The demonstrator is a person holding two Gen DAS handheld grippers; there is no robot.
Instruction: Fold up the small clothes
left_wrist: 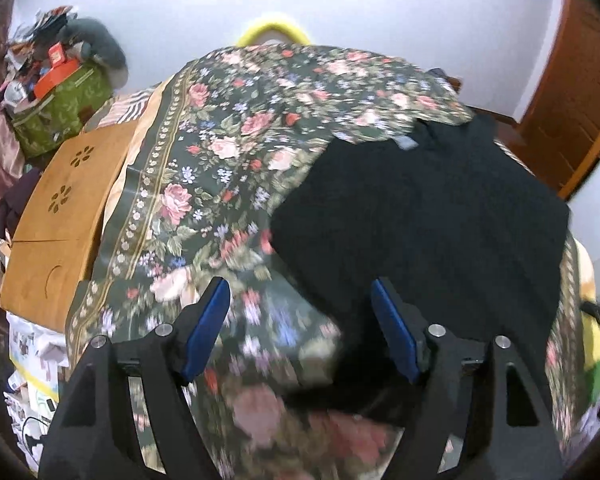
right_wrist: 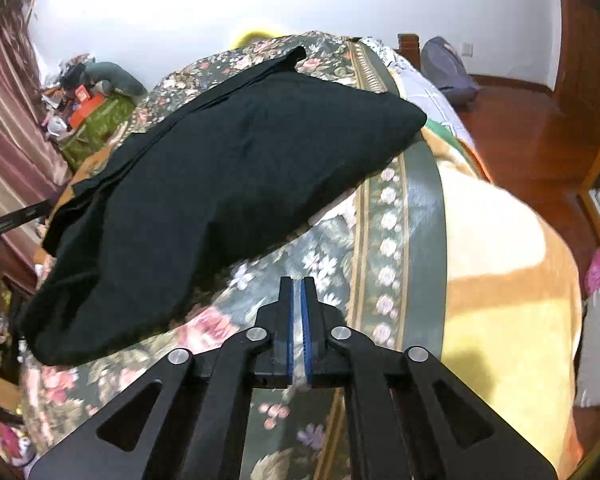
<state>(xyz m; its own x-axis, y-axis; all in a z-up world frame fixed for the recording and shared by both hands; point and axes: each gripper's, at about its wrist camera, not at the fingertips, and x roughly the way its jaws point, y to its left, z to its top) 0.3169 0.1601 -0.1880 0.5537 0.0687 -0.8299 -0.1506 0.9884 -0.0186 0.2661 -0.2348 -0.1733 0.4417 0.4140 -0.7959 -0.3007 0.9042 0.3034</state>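
My left gripper [left_wrist: 300,328] has its jaws spread wide with nothing between the blue pads, only floral cloth blurred beneath them, and my right gripper [right_wrist: 298,320] has its jaws drawn almost together, a thin sliver of gap showing and no fabric caught in it. So I'm carrying nothing at all right now, both sides free. The black garment [left_wrist: 420,216] lies on the floral bedspread [left_wrist: 220,128], ahead of my left jaws and off to their right; from the right wrist view the same garment [right_wrist: 228,184] sits up and to the left of my closed jaws, not touching them. It looks like a doubled-over slab with a fairly clean edge along one side and a narrow strip running out toward the far end of the bed, and a small pale tag shows near its far edge in the left view. I'd judge at least one fold is already in, since it reads as thick and layered rather than spread flat, though I can't make out which garment it is or count the layers. Its near end bulges and sags, untidy, so my guess is there's a further fold or some squaring-up left. A wooden lap table [left_wrist: 60,216] sits beside the bed on the left, well clear. No second garment is waiting that I can see.
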